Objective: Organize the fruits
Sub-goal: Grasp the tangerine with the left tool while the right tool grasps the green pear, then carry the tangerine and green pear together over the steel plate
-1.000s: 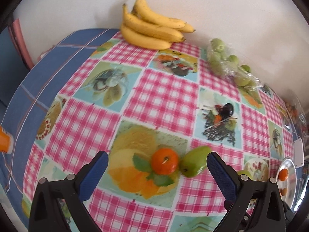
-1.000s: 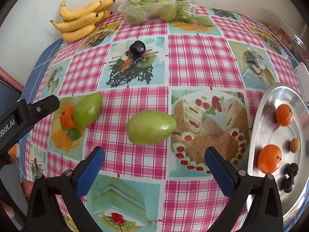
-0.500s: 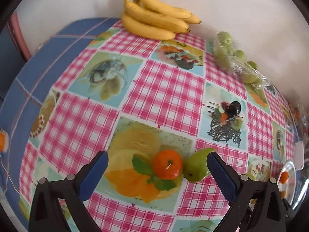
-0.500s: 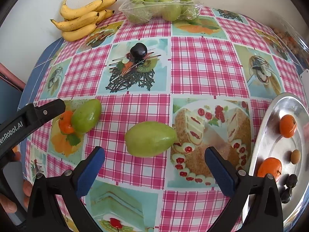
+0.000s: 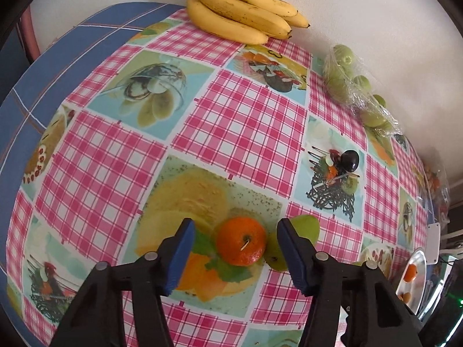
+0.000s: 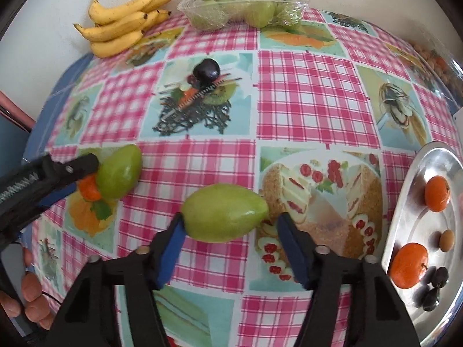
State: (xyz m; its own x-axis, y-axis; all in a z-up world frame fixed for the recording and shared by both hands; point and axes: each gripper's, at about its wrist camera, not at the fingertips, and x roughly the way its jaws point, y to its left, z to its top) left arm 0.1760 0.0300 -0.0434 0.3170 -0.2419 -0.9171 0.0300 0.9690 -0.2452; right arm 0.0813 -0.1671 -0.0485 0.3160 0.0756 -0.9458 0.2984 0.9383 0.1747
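**Two fruits being bracketed on the checked tablecloth**

On the tablecloth, the orange is being flanked by the left gripper, whose jaws have just been closing but are not touching it. The green mango is being approached likewise by the right gripper; contact cannot be told.

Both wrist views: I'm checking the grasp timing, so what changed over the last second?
Both jaws have just been closing: the left gripper around the tangerine, the right gripper around the near green fruit. Neither clearly grips yet. Fruits, bananas and tray stayed put.
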